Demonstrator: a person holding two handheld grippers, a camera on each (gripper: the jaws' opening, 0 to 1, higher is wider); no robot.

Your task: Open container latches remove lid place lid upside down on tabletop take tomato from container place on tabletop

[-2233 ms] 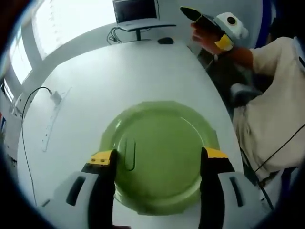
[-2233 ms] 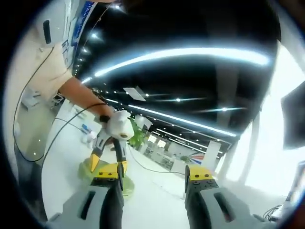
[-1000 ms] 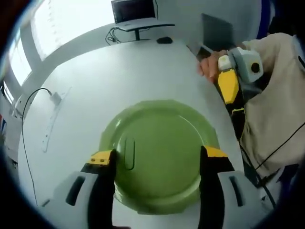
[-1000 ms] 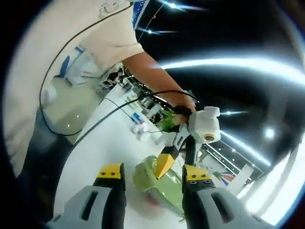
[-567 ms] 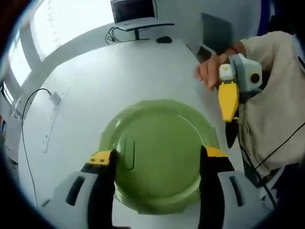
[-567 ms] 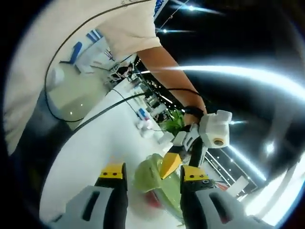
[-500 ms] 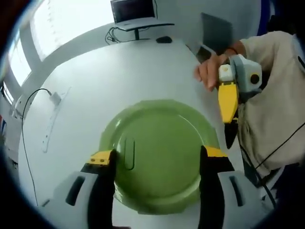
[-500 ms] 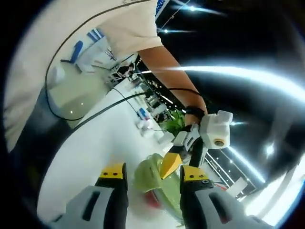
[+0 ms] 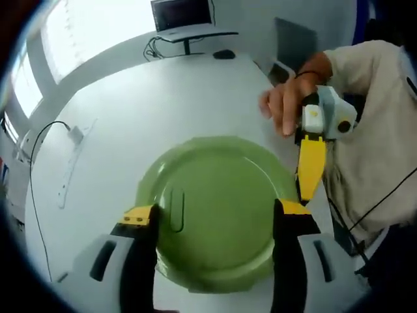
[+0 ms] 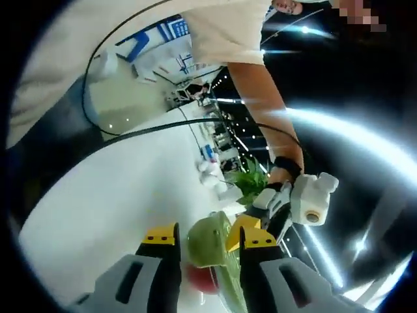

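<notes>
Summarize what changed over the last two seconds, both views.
The right gripper came down from raised beside the person to the green lid's right edge, next to the left gripper. The lid stayed on the white table; the left gripper's jaws stayed apart over it.

Left gripper view: bright, even daylight from a blown-out window (image 9: pixel 71 26) at upper left; white worktop (image 9: pixel 130 124) near overexposed, shadows faint and soft. Centre was sharp; strong fisheye bending toward the edges.

Right gripper view: high contrast, dark ceiling crossed by smeared light strips (image 10: pixel 352 140) with glare. Worktop (image 10: pixel 111 202) was washed out. Green lid (image 10: pixel 207 242) and background were soft, slightly blurred; heavy distortion and tilt throughout.
</notes>
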